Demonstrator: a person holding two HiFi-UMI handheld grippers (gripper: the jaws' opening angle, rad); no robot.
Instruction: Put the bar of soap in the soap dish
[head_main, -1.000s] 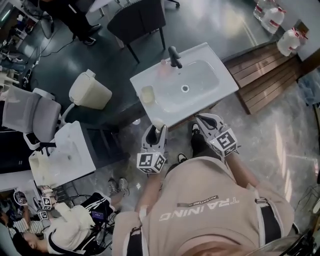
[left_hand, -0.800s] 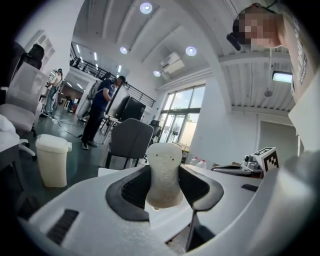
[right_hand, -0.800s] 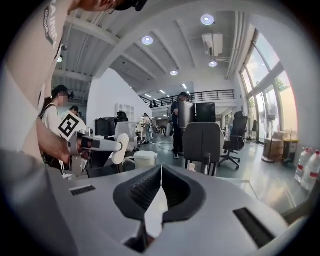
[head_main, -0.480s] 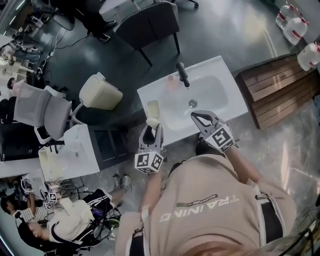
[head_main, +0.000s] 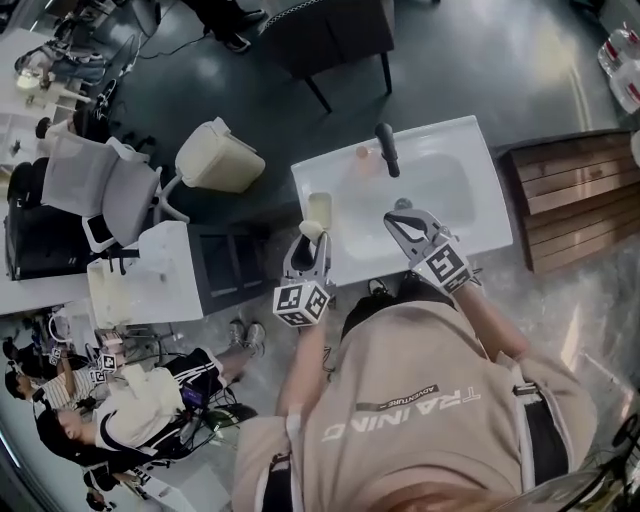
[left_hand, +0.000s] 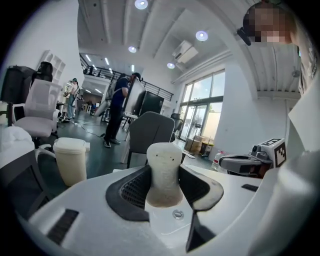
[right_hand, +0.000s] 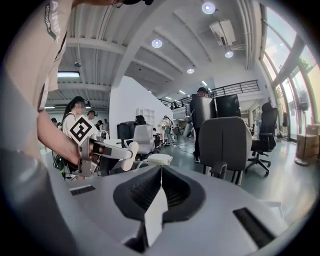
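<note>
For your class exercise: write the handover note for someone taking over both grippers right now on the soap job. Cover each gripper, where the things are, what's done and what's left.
Left gripper: shut on the soap, which stands upright between the jaws.
Right gripper: shut, holding nothing, held over the sink near its front edge.
Dish: on the sink's left rim, just ahead of the soap in the head view, and apparently empty.
Done: soap picked up and brought to the sink.
Left: carry the soap over the dish, lower it in, open the left jaws and pull back.
</note>
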